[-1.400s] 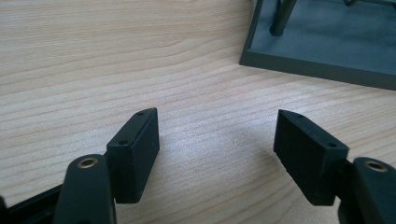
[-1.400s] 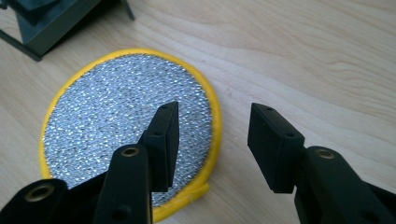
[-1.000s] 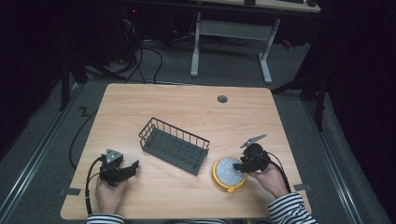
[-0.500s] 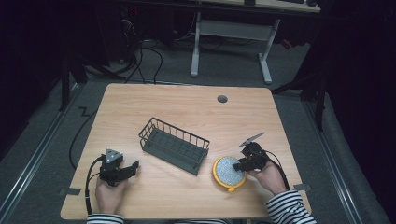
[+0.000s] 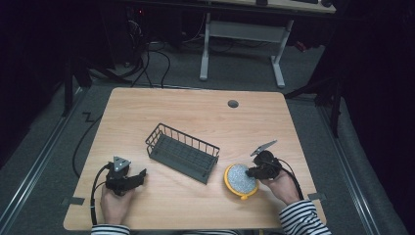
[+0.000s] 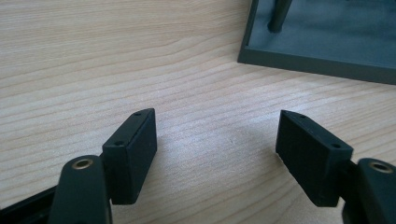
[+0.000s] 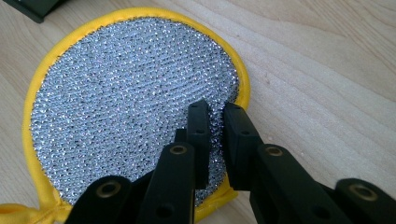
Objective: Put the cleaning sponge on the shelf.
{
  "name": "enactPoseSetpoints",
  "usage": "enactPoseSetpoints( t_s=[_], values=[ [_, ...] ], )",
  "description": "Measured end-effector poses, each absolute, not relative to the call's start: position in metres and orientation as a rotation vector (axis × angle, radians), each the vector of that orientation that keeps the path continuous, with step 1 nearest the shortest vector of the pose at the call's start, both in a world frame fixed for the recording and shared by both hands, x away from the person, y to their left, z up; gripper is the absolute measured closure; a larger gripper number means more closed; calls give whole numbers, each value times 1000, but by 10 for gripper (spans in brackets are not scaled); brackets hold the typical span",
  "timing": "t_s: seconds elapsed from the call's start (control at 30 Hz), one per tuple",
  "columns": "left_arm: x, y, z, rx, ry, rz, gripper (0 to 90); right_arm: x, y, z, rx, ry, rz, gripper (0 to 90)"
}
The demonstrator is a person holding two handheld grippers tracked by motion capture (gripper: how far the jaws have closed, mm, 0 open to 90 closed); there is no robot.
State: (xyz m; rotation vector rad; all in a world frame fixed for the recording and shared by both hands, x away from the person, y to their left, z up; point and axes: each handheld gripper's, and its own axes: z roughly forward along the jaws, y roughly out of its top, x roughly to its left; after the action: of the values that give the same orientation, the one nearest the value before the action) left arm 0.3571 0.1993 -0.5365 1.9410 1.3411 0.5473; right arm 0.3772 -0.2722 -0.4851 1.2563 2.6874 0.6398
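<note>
Left tongs (image 5: 139, 175) gape wide — right tongs (image 5: 250, 172) nearly closed.

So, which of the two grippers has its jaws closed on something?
The right gripper: its jaws pinch the round scrubbing pad. The left gripper is open above bare table.

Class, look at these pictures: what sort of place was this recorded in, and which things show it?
Probably a lab or workshop set up for recording, not a kitchen: a bare wooden table on grey floor, cables trailing behind, another desk frame beyond.
</note>
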Motion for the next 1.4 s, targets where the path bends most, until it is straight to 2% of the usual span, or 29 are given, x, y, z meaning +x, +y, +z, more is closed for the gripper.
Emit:
enactPoseSetpoints(
  t_s=[0.13, 0.57, 1.4],
  values=[
    [357, 198, -537, 1952, 1338, 560, 293, 376, -276, -484, 1271, 2679, 680, 858],
    [357, 197, -536, 1965, 1333, 562, 286, 374, -280, -478, 1268, 2659, 734, 872],
    [357, 196, -537, 1969, 1330, 565, 278, 378, -293, -438, 1236, 2567, 772, 878]
  ],
)
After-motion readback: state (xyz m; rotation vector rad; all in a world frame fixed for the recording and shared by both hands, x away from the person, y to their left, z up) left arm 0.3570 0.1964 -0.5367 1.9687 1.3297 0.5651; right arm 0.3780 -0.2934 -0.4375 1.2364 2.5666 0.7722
